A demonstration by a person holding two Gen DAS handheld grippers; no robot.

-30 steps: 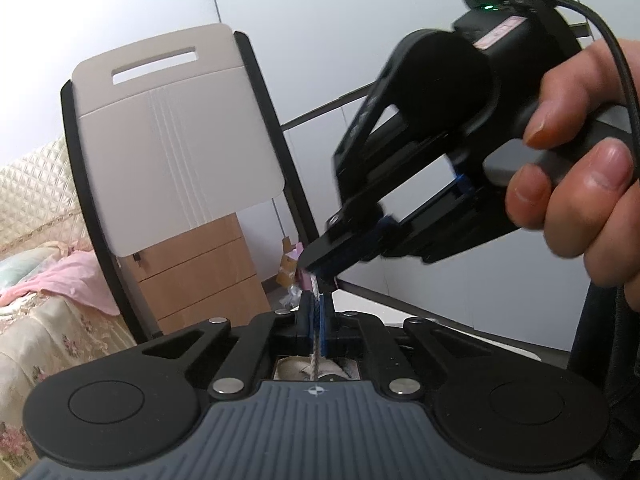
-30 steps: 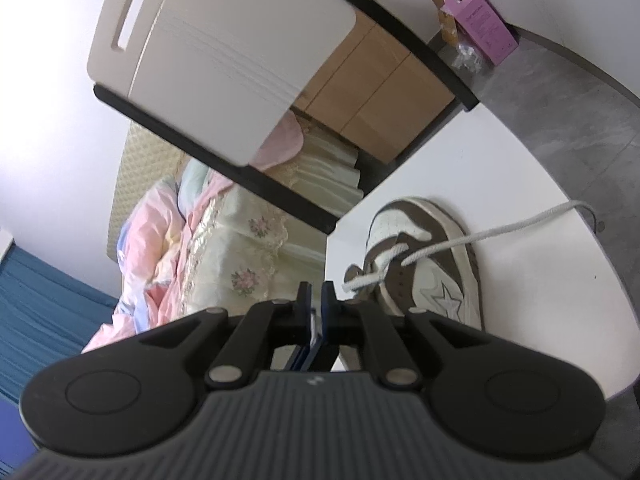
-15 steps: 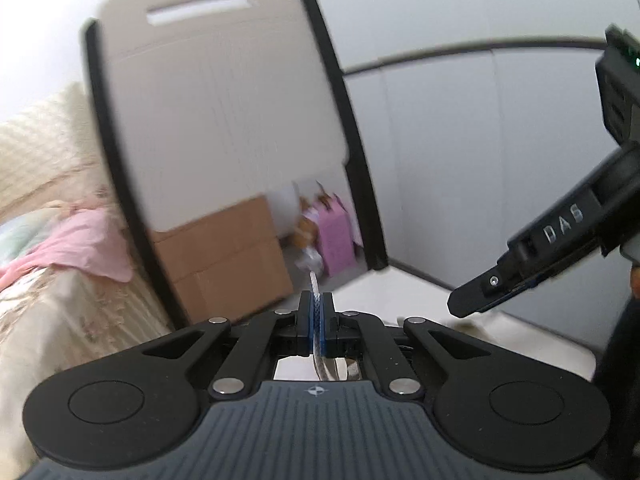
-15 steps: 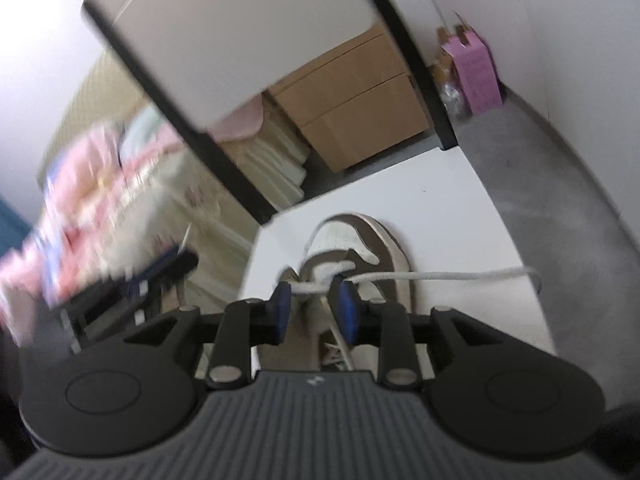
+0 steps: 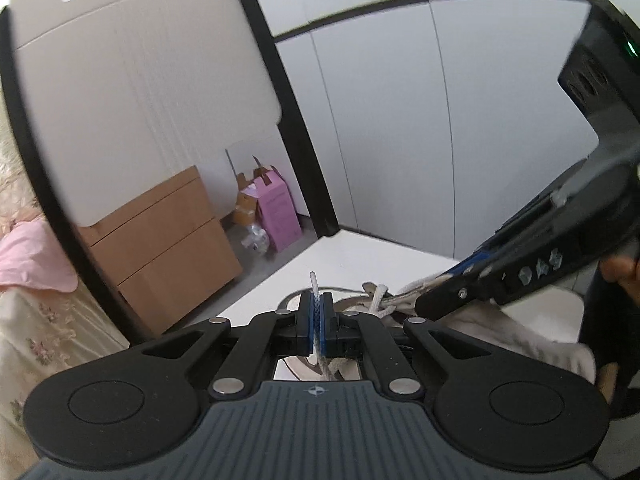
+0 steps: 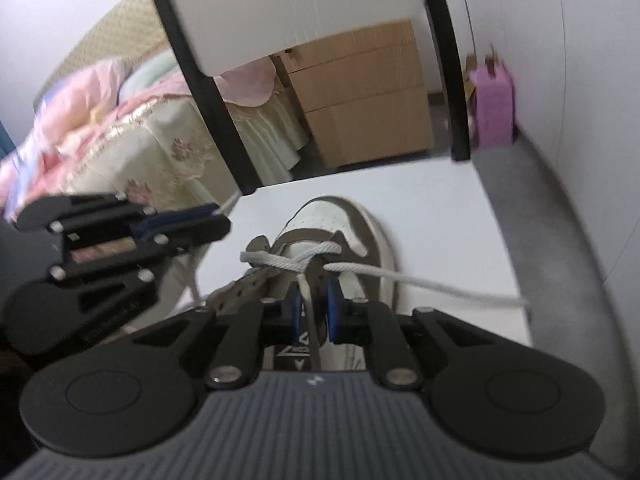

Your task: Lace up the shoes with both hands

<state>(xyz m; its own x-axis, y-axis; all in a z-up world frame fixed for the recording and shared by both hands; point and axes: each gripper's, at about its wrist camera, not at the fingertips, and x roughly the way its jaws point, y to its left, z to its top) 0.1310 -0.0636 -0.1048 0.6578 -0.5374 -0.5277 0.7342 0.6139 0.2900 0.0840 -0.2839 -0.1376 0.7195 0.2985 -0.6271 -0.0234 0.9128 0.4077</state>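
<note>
Left gripper (image 5: 317, 322) pinches my limp lace end (image 5: 313, 282); right gripper (image 6: 313, 308) gapes over the shoe (image 6: 340, 236), so I'd grab that soft cord near its stiff tip.

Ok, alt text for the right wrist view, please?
The open right gripper hovers over the tongue of a brown-and-white sneaker on a white table. One white lace trails right; the left gripper, at left, pinches the other end.
</note>
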